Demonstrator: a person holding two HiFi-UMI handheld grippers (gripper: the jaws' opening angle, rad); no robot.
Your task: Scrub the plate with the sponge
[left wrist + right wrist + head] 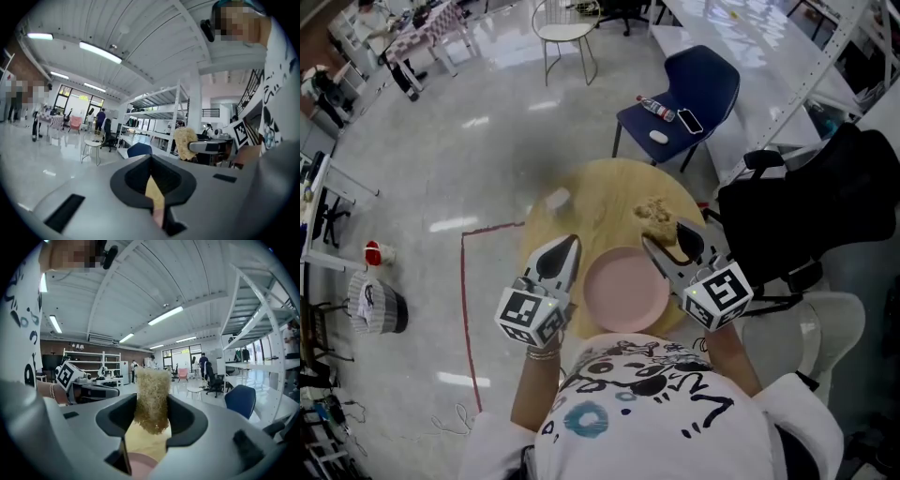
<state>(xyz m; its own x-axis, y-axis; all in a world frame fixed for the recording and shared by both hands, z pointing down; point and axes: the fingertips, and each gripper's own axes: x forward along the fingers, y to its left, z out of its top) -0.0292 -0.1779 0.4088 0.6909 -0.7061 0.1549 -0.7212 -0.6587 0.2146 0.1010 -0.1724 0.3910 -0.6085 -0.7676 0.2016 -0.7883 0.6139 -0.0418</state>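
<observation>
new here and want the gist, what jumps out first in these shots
A pink plate lies on the round wooden table, just in front of the person. The right gripper, just right of the plate, clamps a shaggy tan sponge in its jaws. The left gripper is shut beside the plate's left rim.

You're standing in a large open lab or workshop hall. Its pale polished concrete floor (pixel 487 141) carries a red tape line (pixel 465 309). Tall white metal shelving racks (pixel 159 105) rise beside you, and long strip lights (pixel 100 52) hang under a white ribbed ceiling (pixel 140 282). Long white workbenches (pixel 750 37) and black wheeled office chairs (pixel 213 380) stand around, with other people (pixel 101 119) far off.
</observation>
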